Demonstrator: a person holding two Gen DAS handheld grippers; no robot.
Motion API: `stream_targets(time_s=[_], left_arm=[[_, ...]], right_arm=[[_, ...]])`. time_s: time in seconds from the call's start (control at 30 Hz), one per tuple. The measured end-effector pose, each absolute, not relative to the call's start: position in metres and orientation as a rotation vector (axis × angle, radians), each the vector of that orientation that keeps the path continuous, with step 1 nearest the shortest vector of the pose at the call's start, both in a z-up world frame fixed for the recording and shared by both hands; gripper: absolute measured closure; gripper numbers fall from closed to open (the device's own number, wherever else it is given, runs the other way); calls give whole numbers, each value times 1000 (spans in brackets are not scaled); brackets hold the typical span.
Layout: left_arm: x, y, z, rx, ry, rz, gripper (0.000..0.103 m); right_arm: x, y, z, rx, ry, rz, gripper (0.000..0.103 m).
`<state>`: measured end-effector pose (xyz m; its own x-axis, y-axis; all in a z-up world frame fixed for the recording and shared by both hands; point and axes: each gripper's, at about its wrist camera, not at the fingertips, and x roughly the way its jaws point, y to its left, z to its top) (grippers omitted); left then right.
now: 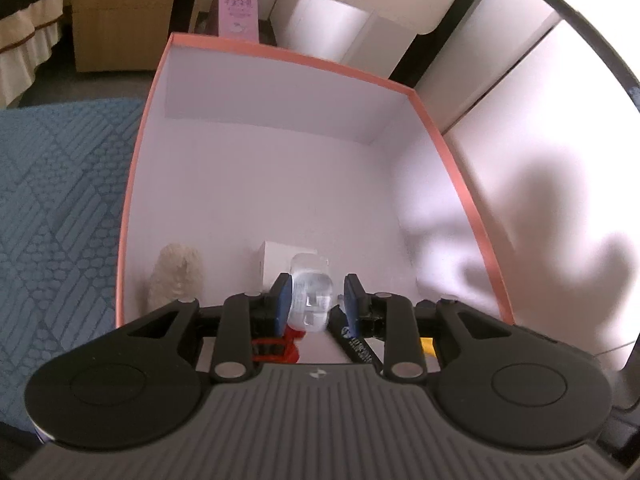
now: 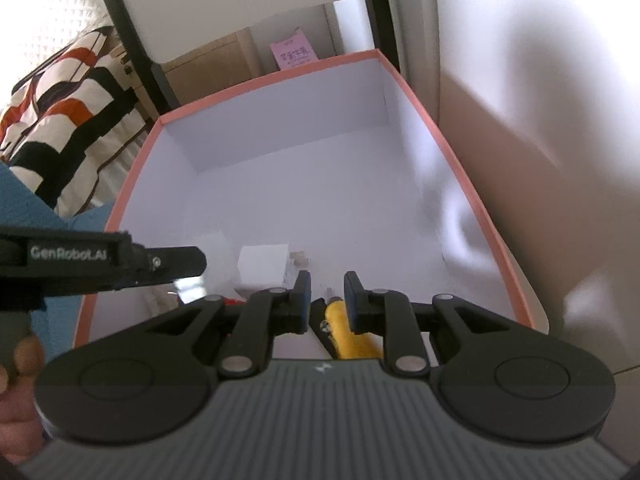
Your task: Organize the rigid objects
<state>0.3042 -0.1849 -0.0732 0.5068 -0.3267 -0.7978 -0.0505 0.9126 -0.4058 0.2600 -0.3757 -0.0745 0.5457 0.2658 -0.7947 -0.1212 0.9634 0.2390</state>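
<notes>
A large white box with a pink rim (image 1: 280, 54) (image 2: 280, 76) fills both views. My left gripper (image 1: 316, 288) is shut on a small clear plastic bottle (image 1: 311, 300) and holds it just above the box floor. From the right wrist view the left gripper (image 2: 196, 266) enters from the left with the clear bottle (image 2: 190, 285) under its fingers. My right gripper (image 2: 327, 284) is shut on a yellow-and-black tool (image 2: 340, 320), whose grey tip points forward between the pads. A white charger cube (image 1: 280, 258) (image 2: 264, 266) sits on the box floor ahead of both grippers.
A fluffy white item (image 1: 176, 276) leans in the near left corner, and a red object (image 1: 280, 350) lies under my left gripper. The box rests on a blue quilted cover (image 1: 52, 200). A person's hand (image 2: 16, 360) holds the left gripper. A pink carton (image 1: 238, 10) stands behind the box.
</notes>
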Motion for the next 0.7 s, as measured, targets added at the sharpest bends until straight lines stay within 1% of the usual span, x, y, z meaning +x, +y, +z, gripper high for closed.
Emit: stream_targets(time_s=[0.13, 0.47, 0.57, 0.7], left_arm=[[296, -179, -55, -397, 974, -169, 71], [267, -156, 10, -382, 822, -210, 70], [252, -158, 26, -356, 789, -223, 64], [234, -158, 41, -328, 748, -234, 63]], right_arm=[[257, -378, -59, 174, 938, 220, 81], [244, -375, 6, 189, 791, 246, 81], [237, -374, 25, 194, 750, 252, 81], [227, -367, 41, 185, 712, 278, 81]])
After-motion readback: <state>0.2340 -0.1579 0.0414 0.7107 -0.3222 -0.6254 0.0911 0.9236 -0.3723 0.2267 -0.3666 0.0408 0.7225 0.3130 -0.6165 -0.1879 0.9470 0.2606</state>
